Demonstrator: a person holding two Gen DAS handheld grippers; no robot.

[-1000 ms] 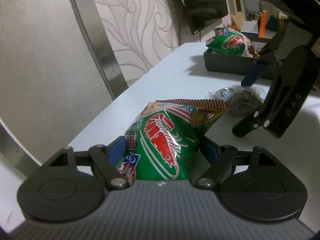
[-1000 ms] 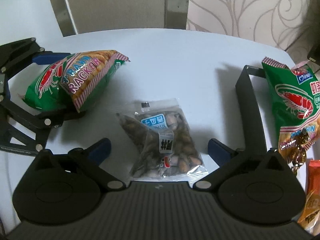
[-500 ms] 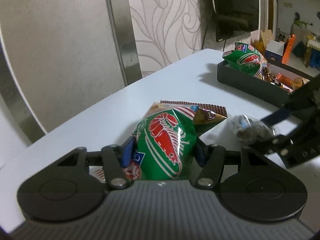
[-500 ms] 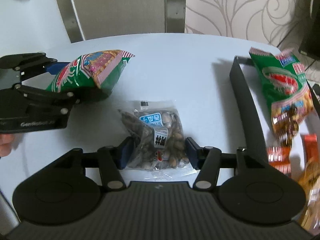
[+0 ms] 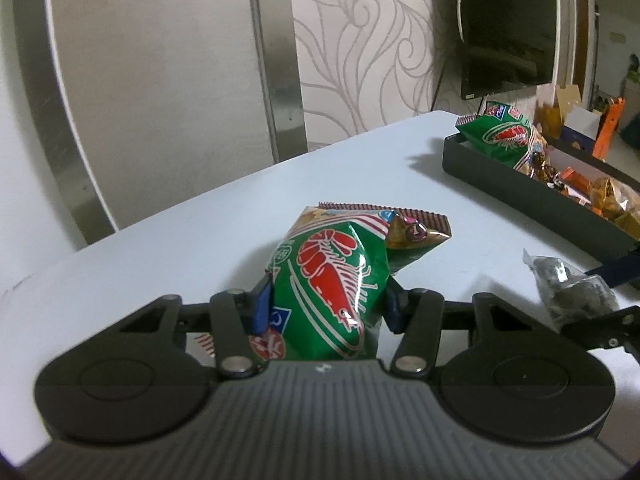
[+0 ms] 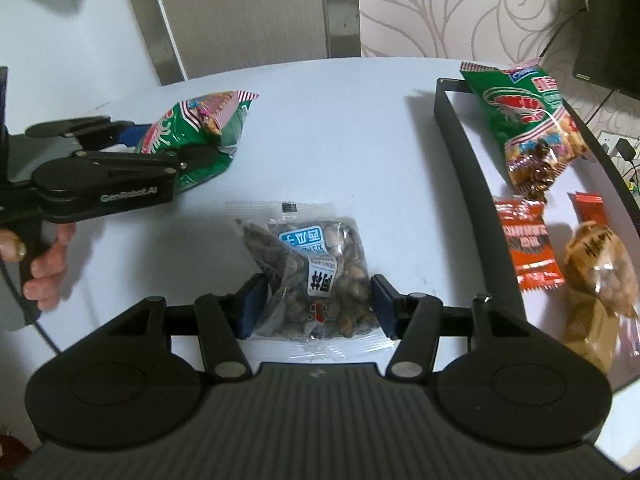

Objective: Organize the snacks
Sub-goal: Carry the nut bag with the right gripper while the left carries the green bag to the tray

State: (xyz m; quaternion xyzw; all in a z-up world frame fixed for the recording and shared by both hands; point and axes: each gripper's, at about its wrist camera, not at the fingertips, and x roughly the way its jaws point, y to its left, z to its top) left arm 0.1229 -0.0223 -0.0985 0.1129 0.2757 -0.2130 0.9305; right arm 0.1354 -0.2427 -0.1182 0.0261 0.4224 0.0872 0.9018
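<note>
both grippers have just clamped a snack each, ready to carry to the tray

a second ago the left gripper (image 5: 326,308) stood wider around the green prawn cracker bag (image 5: 332,280); its jaws are closing now and the blue pads dent the puffy foil sides, the bag left of the black tray (image 5: 520,184) on the white table (image 5: 200,240). the right gripper (image 6: 316,304), wide a second ago, now pinches the clear seed packet (image 6: 308,272), which sits nearer the tray's left wall (image 6: 460,168). so the pick-up looks done for both, and the move into the tray is what remains. the cracker bag is glossy, air-filled and crinkly; the seed packet is a thin, lumpy film with flat sealed edges. in the tray lie another green bag (image 6: 520,108) and a red sachet (image 6: 528,240).
</note>
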